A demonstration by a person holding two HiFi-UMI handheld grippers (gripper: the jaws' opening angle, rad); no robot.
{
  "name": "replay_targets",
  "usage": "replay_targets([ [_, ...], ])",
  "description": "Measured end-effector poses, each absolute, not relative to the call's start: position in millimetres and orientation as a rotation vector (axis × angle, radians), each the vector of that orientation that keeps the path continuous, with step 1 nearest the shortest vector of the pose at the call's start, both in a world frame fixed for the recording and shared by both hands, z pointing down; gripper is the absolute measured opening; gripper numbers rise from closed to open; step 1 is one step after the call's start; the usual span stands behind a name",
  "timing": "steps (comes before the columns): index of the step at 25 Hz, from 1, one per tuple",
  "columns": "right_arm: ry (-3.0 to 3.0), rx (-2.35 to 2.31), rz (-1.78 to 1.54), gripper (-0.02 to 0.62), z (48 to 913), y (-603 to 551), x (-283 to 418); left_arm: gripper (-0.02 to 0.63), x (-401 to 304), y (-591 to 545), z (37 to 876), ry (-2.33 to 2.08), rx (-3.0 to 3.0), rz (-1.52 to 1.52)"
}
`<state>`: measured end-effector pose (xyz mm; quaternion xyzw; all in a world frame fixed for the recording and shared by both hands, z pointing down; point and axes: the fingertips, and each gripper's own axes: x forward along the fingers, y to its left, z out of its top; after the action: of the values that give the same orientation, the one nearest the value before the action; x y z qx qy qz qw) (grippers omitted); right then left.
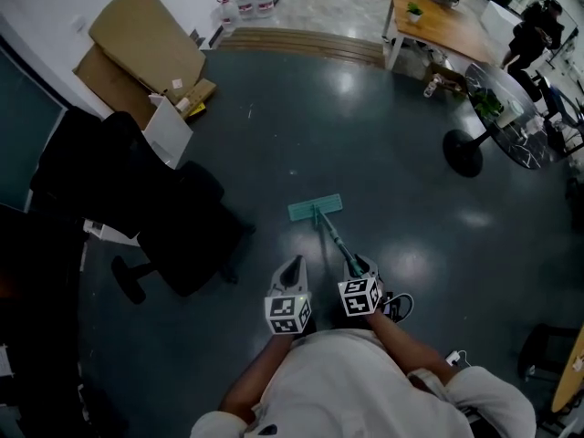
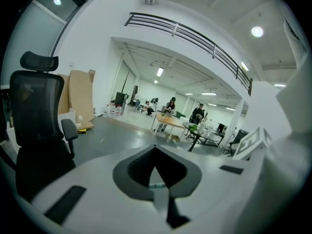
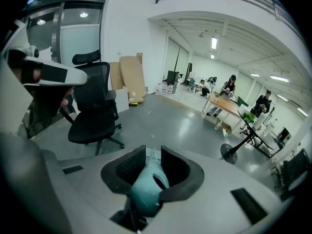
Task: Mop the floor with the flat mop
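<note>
The flat mop's teal head (image 1: 315, 208) lies flat on the dark floor in front of me. Its handle (image 1: 336, 240) slants back toward my right gripper (image 1: 360, 267), which is shut on it. In the right gripper view the teal grip of the handle (image 3: 146, 186) fills the space between the black pads (image 3: 127, 167), and the mop head (image 3: 150, 153) shows just past the tips. My left gripper (image 1: 292, 265) hangs beside the right one, to its left, apart from the handle. In the left gripper view its jaws (image 2: 155, 150) meet in a point with nothing held.
A black office chair (image 1: 182, 235) stands close on the left, also seen in the left gripper view (image 2: 36, 126). Flattened cardboard (image 1: 146, 39) and a white box (image 1: 169, 130) lean at the far left wall. A round table base (image 1: 463, 151), a wooden table (image 1: 438, 21) and a person (image 1: 534, 30) are far right.
</note>
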<state>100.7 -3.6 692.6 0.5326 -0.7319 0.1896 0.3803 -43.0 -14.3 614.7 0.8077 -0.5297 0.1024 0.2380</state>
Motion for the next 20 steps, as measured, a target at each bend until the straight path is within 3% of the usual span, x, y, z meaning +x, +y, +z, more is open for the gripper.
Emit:
replay_targets([
  [10,-1.889,1.327,0.399,0.103,710,28,92,0.006,-40,-9,622,-1.428,2.204,0.277],
  [20,-1.908,1.391,0.336,0.103,748,-94,62,0.006,-40,-27,630,-1.438,2.178,0.286],
])
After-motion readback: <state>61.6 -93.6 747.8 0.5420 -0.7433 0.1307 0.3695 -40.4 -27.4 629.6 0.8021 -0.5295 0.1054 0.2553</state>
